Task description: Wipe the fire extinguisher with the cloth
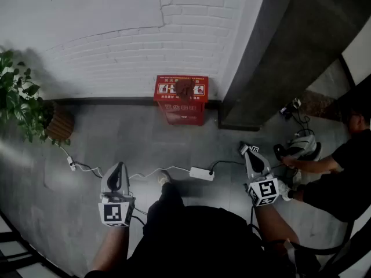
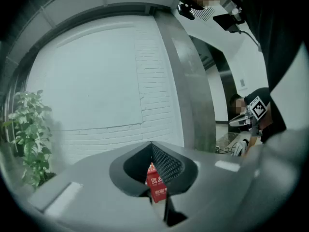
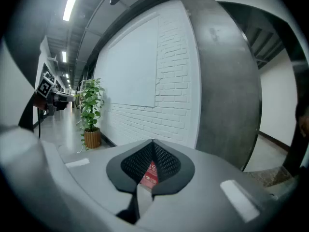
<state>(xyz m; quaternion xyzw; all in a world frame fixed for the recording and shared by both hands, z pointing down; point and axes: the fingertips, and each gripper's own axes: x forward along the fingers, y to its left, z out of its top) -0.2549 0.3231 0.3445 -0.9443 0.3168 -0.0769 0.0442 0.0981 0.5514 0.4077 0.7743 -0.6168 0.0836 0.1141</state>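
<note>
A red fire extinguisher box (image 1: 181,100) stands on the floor against the white brick wall, some way ahead of me. A dark brownish cloth (image 1: 185,87) seems to lie on top of it. My left gripper (image 1: 117,167) is held low at the left, shut, with nothing in it. At the right my right gripper (image 1: 249,150) is also shut and empty. Both point toward the box from a distance. The box shows as a red patch (image 2: 157,185) behind the left gripper's (image 2: 151,145) closed jaws. It shows again (image 3: 150,174) behind those of the right gripper (image 3: 152,142).
A potted plant (image 1: 23,106) stands at the left by the wall. A white power strip (image 1: 202,174) and its cable lie on the floor between me and the box. A grey pillar (image 1: 278,57) rises right of the box. A person (image 1: 342,172) crouches at the far right beside some gear (image 1: 301,146).
</note>
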